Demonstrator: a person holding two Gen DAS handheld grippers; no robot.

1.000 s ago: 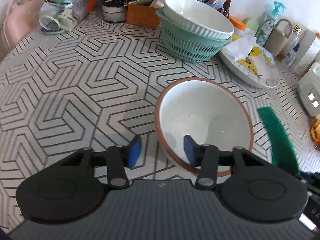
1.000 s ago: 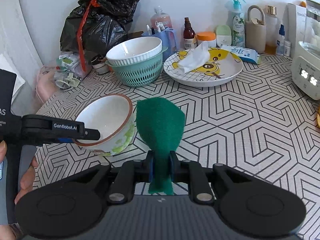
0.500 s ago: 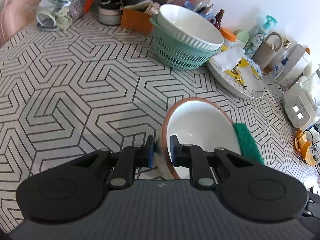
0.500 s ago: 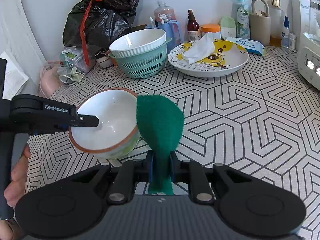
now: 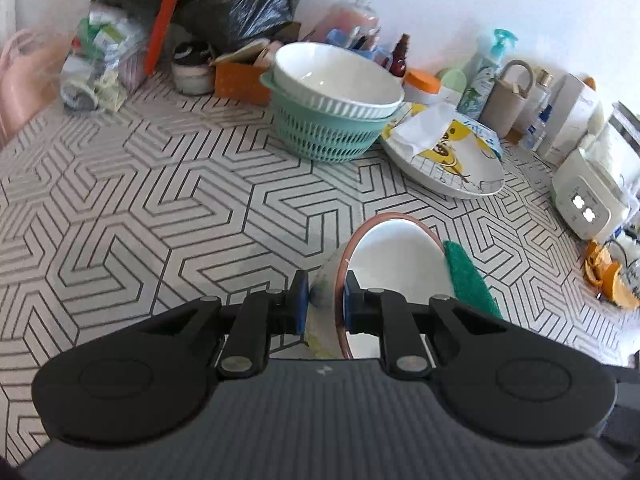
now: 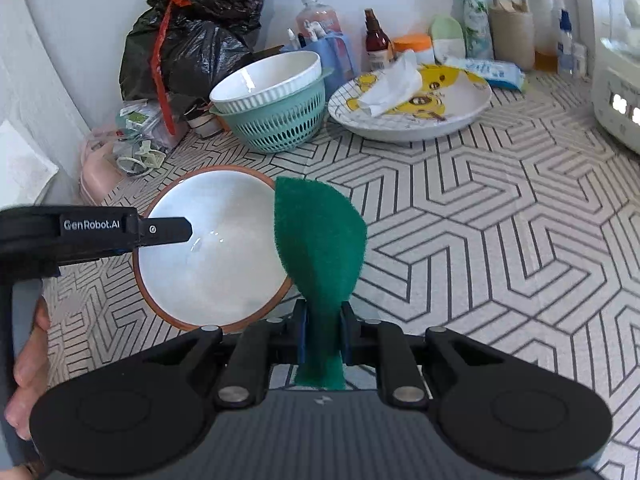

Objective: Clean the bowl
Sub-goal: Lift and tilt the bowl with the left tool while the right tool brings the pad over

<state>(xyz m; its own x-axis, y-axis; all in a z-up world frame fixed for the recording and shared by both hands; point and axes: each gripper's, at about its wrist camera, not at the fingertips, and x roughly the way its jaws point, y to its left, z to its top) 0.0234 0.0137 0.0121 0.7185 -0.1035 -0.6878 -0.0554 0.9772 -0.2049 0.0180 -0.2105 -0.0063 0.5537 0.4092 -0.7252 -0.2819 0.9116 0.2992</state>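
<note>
- The left gripper (image 5: 325,306) is clamped on the near rim of the bowl (image 6: 212,240), one pad inside and one outside. Its jaws have just been closing onto that rim, and the grip looks set.
- The bowl is tipped up off the patterned table (image 6: 500,220), its white inside turned toward the right gripper (image 6: 323,334). It sits at the near left of the table, well apart from the basket (image 6: 276,124) and plate (image 6: 412,120) at the far side.
- The right gripper is closed tight on the lower end of a green pad (image 6: 320,240), which stands up just beside the bowl's right rim.
- Done, by my reading: both the bowl and the pad are in hand.
- Left: the scrubbing itself. The pad is not yet inside the bowl, and the inside shows no obvious dirt or suds, so I cannot tell how much wiping it needs.
</note>
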